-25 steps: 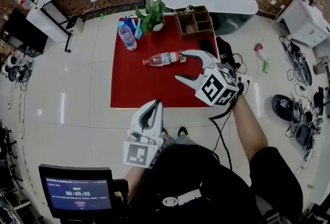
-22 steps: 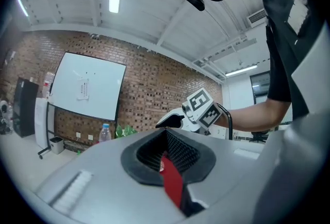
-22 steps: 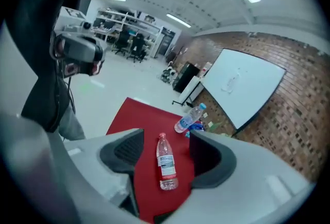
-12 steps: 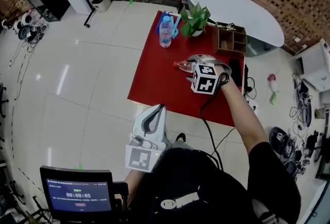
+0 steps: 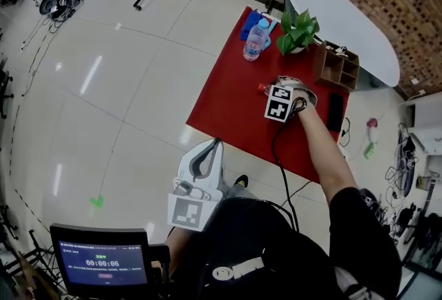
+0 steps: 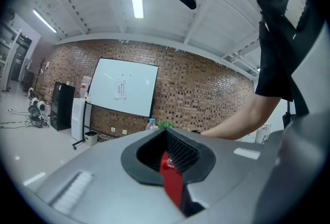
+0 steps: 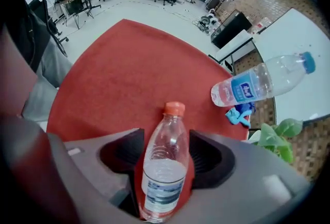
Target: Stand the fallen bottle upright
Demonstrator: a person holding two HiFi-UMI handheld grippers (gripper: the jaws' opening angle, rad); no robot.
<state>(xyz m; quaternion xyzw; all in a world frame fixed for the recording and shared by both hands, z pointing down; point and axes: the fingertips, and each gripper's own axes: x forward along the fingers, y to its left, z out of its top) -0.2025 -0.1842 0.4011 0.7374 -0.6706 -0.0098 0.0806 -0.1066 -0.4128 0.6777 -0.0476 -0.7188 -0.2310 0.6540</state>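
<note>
Right gripper view: the right tongs (image 7: 165, 148) squeeze the fallen bottle (image 7: 162, 176) from both sides. The bottle lies on the red table (image 7: 118, 68), its orange cap pointing away. The left tongs (image 6: 169, 161) are pressed together, holding nothing, off the table's near edge.

Head view: high overhead, steeply down on the red-clothed rectangular table (image 5: 228, 105). Left gripper view: low, off the near edge, facing level across toward the brick wall (image 6: 206, 94). Right gripper view: close over the cloth, rolled sideways, tight on the clear orange-capped plastic bottle (image 7: 164, 166). All three catch the upright blue-capped clear bottle (image 5: 255, 41).
</note>
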